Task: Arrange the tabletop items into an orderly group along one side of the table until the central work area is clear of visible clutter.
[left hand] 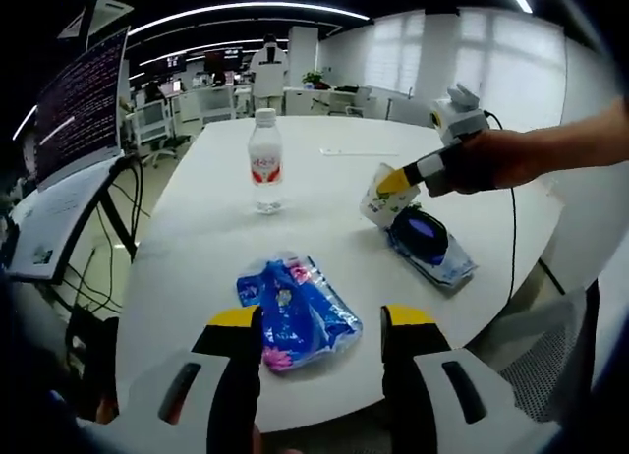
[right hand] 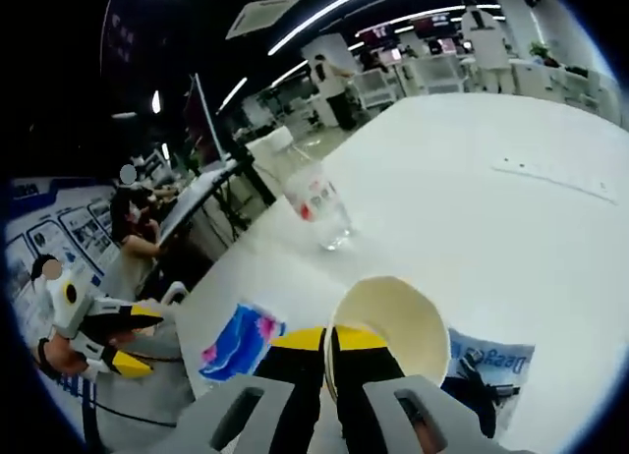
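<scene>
A white paper cup [right hand: 393, 321] is tilted just above the table, and my right gripper [right hand: 329, 340] is shut on its rim. In the left gripper view that cup [left hand: 378, 200] hangs at the right gripper [left hand: 398, 182], which reaches in from the right. A clear water bottle [left hand: 264, 161] with a red label stands upright further back; it also shows as the bottle [right hand: 319, 208] beyond the cup. A blue crinkled packet [left hand: 295, 312] lies at the near edge, just ahead of my open left gripper [left hand: 321, 321]. A dark blue item on a plastic pouch [left hand: 428, 240] lies below the cup.
The round white table [left hand: 324, 233] has a thin white strip [left hand: 359, 152] lying far back. A monitor on a stand [left hand: 79, 110] and cables stand to the left of the table. Desks, chairs and people are in the office behind.
</scene>
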Demonstrator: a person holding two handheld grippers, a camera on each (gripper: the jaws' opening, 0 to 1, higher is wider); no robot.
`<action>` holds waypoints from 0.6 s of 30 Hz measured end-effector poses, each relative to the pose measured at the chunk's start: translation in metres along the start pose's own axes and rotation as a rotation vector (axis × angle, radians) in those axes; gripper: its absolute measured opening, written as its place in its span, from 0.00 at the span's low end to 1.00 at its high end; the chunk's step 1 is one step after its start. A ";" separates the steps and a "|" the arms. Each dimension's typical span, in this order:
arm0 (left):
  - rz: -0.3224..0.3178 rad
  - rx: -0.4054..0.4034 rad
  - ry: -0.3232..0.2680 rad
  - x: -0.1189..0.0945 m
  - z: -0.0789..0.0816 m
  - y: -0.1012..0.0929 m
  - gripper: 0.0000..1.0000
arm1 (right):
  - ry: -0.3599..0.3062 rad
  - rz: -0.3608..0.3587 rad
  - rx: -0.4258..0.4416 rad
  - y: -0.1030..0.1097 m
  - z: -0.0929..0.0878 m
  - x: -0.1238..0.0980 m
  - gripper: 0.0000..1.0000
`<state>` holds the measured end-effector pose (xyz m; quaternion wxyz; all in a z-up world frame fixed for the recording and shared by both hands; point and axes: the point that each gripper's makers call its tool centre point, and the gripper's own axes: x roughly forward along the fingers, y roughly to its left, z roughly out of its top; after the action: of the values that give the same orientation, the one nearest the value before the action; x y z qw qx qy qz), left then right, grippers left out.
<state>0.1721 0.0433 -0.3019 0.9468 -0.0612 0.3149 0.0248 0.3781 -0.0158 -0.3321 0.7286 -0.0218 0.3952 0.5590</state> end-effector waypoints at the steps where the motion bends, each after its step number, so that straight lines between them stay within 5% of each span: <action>1: 0.000 0.002 -0.005 -0.001 0.001 0.000 0.48 | 0.005 -0.005 -0.010 -0.002 0.001 0.003 0.00; 6: 0.000 0.002 -0.006 -0.004 -0.001 -0.003 0.48 | 0.032 -0.024 -0.063 -0.004 0.008 0.017 0.00; 14: 0.002 -0.011 -0.005 -0.010 -0.004 -0.004 0.49 | 0.145 -0.036 -0.288 0.009 0.010 0.043 0.00; 18: 0.006 -0.011 -0.013 -0.010 -0.003 0.000 0.49 | 0.158 -0.037 -0.308 0.010 0.017 0.058 0.00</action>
<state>0.1629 0.0425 -0.2980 0.9484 -0.0652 0.3087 0.0300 0.3830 0.0420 -0.3508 0.6936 -0.1843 0.3604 0.5959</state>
